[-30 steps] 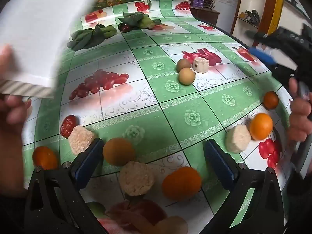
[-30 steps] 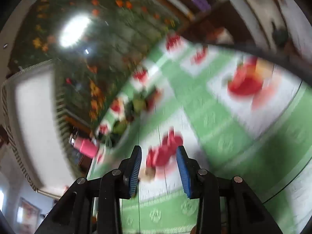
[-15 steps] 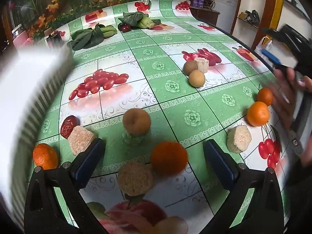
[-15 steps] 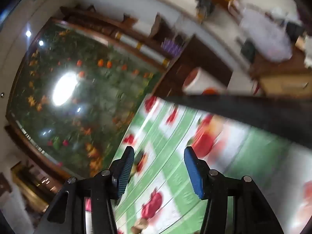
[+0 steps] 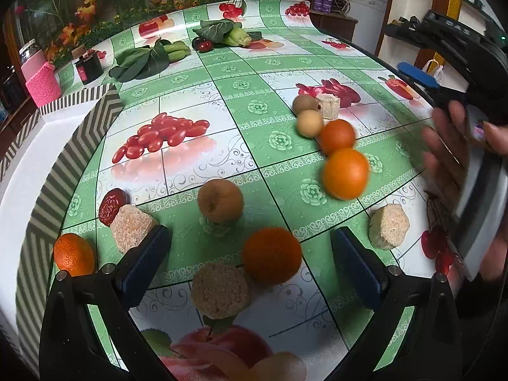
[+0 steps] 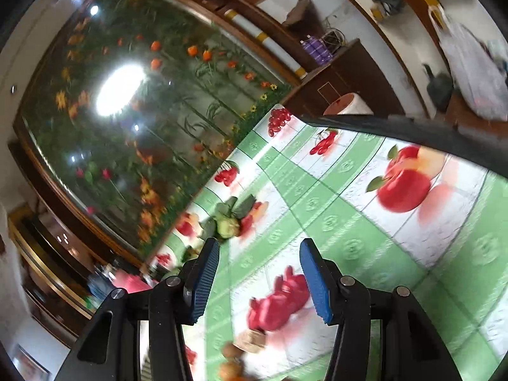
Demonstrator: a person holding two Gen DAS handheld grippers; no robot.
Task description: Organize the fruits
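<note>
Orange fruit lies scattered over the green-and-white tablecloth [image 5: 273,63]: one orange [image 5: 272,259] sits just ahead of the left gripper [image 5: 250,263], between its widely parted blue pads [image 5: 143,262], touching neither. A tan round cake [image 5: 220,290] touches that orange on its near side, and a brownish pear-like fruit [image 5: 220,200] stands just beyond. The left gripper hangs released, holding nothing. Two more oranges [image 5: 345,173], blurred, lie farther right, and another small orange [image 5: 73,254] sits at the left by the striped white box [image 5: 63,146]. The right gripper [image 6: 258,274] is spread apart and empty, tilted above the table. Since half a second ago the two right-hand oranges have shifted toward the table's middle, and the striped box has settled at the left edge, sharp instead of blurred.
</note>
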